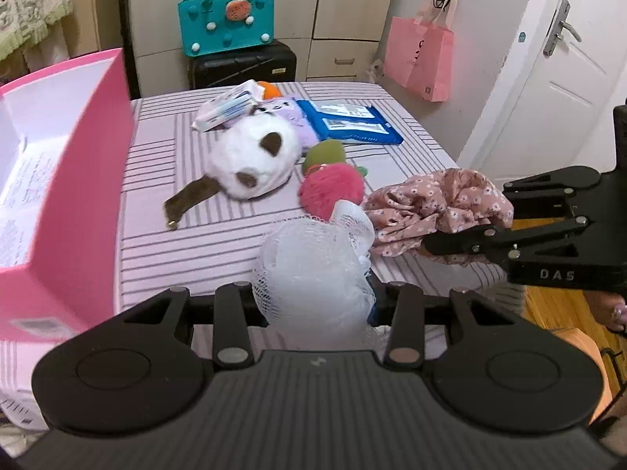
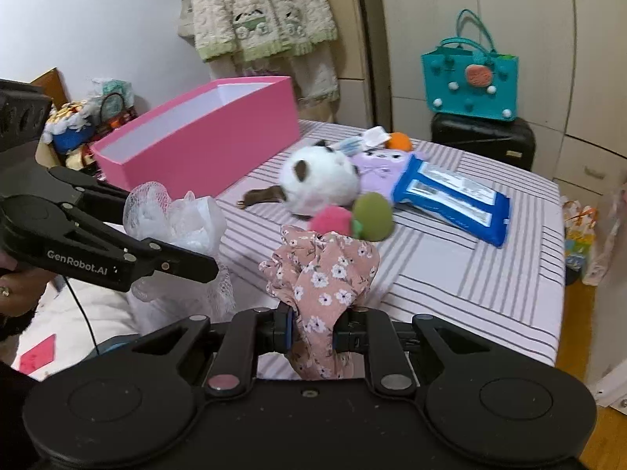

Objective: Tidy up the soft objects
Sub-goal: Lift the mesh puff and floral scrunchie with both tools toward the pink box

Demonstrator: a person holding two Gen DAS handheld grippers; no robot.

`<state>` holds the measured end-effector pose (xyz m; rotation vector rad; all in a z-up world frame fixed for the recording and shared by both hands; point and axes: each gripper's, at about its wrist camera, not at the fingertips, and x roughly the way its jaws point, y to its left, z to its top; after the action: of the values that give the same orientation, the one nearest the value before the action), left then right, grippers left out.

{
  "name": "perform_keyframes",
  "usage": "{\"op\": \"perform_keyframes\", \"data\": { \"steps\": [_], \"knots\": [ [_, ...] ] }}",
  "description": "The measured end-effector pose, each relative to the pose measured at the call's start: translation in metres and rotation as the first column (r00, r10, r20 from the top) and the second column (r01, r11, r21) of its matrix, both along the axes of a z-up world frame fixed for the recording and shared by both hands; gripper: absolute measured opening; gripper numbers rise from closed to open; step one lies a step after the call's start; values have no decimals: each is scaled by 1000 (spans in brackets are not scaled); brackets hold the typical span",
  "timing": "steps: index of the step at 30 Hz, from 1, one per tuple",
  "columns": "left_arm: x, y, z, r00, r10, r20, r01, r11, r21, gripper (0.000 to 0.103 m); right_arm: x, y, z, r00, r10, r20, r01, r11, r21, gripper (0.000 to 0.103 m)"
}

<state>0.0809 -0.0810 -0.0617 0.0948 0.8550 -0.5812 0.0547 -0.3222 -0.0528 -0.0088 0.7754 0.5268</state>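
Gripping two soft things at once, you have the left tool clamped on the white mesh sponge and the right tool pinched shut on the floral cloth, both held above the striped bed. The pink box sits at nine o'clock from the left tool. Loose mesh could snag or slip free as you swing over. The cloth's trailing folds might brush the pink pompom and panda plush at twelve o'clock.
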Motion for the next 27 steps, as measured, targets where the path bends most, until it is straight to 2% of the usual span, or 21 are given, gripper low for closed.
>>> {"op": "perform_keyframes", "data": {
  "steps": [5, 11, 14, 20, 27],
  "knots": [
    [-8, 23, 10, 1000, 13, -26, -12, 1000, 15, 40, -5, 18, 10, 997, 56, -43, -56, 998, 22, 20],
    [-15, 55, 18, 993, 30, -111, -29, 1000, 12, 40, -7, 42, 30, 991, 118, -61, -117, 993, 25, 21],
    [-18, 70, 24, 992, 57, -116, -55, 998, 26, 40, -3, 54, 42, 983, 163, -86, -158, 986, 57, 21],
    [-25, 101, 47, 989, 85, -124, -87, 996, -12, 40, 4, 87, 67, 961, 256, -104, -250, 966, 72, 22],
    [-20, 132, 75, 991, 112, -69, -115, 993, -27, 40, 23, 120, 93, 943, 327, -63, -322, 944, 74, 22]
  ]
}}
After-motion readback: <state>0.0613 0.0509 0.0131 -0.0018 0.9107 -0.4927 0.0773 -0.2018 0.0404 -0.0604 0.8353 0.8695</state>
